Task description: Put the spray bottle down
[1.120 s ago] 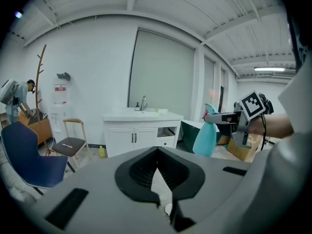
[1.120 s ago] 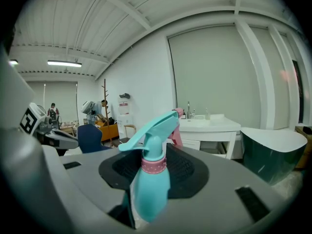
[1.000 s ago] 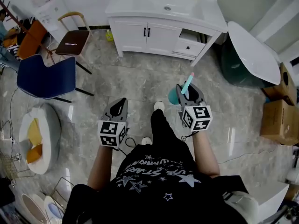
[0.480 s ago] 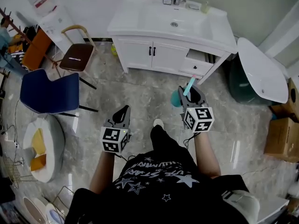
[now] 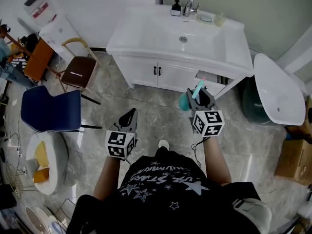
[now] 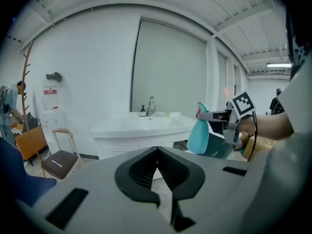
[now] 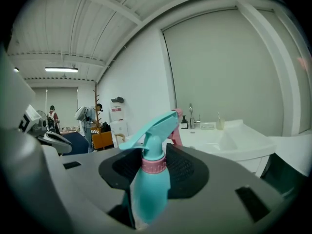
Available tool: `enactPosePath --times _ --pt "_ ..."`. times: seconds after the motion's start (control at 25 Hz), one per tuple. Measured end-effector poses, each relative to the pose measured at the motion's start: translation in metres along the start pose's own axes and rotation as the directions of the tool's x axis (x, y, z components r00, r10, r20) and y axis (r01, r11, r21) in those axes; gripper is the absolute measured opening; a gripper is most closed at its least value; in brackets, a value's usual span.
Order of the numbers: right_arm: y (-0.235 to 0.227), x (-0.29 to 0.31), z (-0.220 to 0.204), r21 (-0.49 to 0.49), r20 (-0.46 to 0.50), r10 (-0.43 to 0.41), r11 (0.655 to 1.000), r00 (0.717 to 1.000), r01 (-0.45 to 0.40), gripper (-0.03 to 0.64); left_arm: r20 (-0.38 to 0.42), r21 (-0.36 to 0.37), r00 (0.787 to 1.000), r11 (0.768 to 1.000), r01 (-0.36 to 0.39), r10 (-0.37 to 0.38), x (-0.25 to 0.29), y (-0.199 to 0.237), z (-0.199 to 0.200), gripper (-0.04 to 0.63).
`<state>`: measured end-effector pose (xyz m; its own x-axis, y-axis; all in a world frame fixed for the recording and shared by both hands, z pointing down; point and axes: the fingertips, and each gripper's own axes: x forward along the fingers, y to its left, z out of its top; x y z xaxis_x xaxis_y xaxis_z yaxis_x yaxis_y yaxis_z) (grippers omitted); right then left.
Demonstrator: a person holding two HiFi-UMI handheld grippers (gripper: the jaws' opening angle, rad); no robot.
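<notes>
A teal spray bottle with a pink collar and pink nozzle tip stands upright between the jaws of my right gripper, which is shut on it. From the head view the spray bottle and right gripper hang over the floor just in front of the white vanity. My left gripper is lower left of it, shut and holding nothing; its jaws point toward the vanity. The left gripper view also catches the spray bottle at the right.
The vanity has a sink with a faucet, a soap bottle and a cup at the back. A brown chair and blue chair stand left. A white oval tabletop and cardboard boxes are right.
The person has walked forward with both grippers toward the vanity, which now lies nearer. The right gripper's hold on the spray bottle is the same and the left gripper stays shut.
</notes>
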<state>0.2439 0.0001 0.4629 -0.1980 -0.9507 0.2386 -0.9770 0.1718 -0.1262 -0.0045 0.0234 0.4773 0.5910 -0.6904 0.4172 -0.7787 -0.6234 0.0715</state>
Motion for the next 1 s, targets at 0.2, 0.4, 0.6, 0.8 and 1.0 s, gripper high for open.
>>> enactPosePath --times 0.2,0.4,0.6,0.8,1.0 --pt "-0.020 0.033 0.009 0.002 0.001 0.025 1.000 1.000 -0.025 0.163 0.005 -0.003 1.000 1.000 -0.022 0.022 0.033 0.010 0.018 0.015" --pt "-0.019 0.062 0.015 0.000 -0.004 0.057 0.998 0.998 -0.057 0.161 0.026 -0.016 0.998 0.998 -0.064 0.064 0.045 0.031 0.032 0.015" --pt "-0.006 0.100 0.021 -0.008 -0.015 0.095 0.995 0.995 -0.095 0.162 0.023 -0.047 0.996 0.995 -0.089 0.090 0.056 0.060 0.034 0.015" --pt "0.007 0.153 0.032 -0.014 -0.014 0.114 0.993 0.993 -0.114 0.161 0.008 -0.057 0.996 0.994 -0.093 0.093 0.084 0.102 0.038 0.016" --pt "0.027 0.223 0.049 -0.015 -0.012 0.146 0.989 0.989 -0.146 0.161 0.013 -0.059 0.996 0.994 -0.088 0.089 0.121 0.159 0.057 0.015"
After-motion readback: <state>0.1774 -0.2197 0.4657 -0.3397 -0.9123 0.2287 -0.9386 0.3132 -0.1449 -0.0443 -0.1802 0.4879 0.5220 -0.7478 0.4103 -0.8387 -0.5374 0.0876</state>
